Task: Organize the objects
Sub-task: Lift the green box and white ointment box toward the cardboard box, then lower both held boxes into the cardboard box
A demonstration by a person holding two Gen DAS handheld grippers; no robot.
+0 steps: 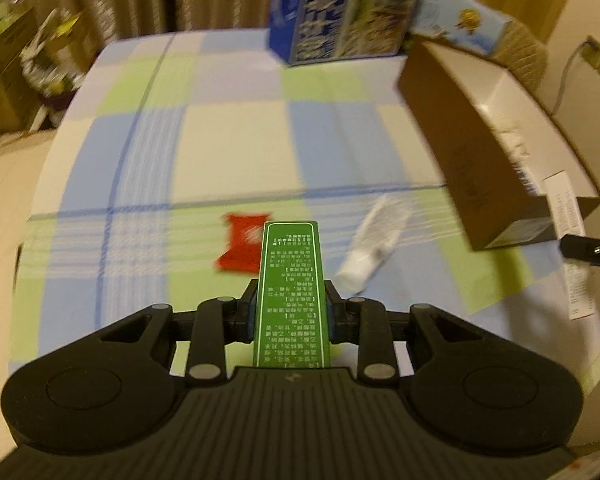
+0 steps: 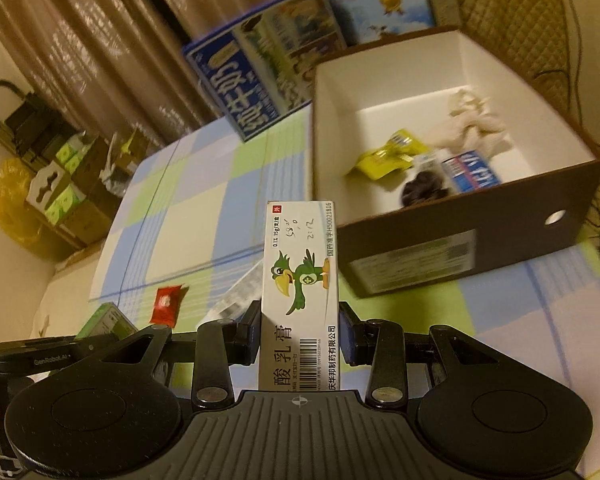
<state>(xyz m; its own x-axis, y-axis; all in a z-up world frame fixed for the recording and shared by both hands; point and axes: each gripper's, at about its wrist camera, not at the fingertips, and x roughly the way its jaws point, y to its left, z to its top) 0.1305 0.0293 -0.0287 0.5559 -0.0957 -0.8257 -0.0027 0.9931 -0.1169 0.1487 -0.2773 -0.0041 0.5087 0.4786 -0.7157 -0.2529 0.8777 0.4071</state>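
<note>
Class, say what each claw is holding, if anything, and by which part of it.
The left claw clamps a slim green printed carton by its long side faces, near its lower end. The right claw clamps a white parrot-printed carton likewise.

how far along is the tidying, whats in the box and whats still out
Done: the brown cardboard box already holds a yellow packet, a dark item, a blue-and-white box and a white cloth.
In hand: the left gripper clamps a green medicine box; the right gripper clamps a parrot-print ointment box.
Left: a red candy packet and a white tube lie on the checked tablecloth.
</note>
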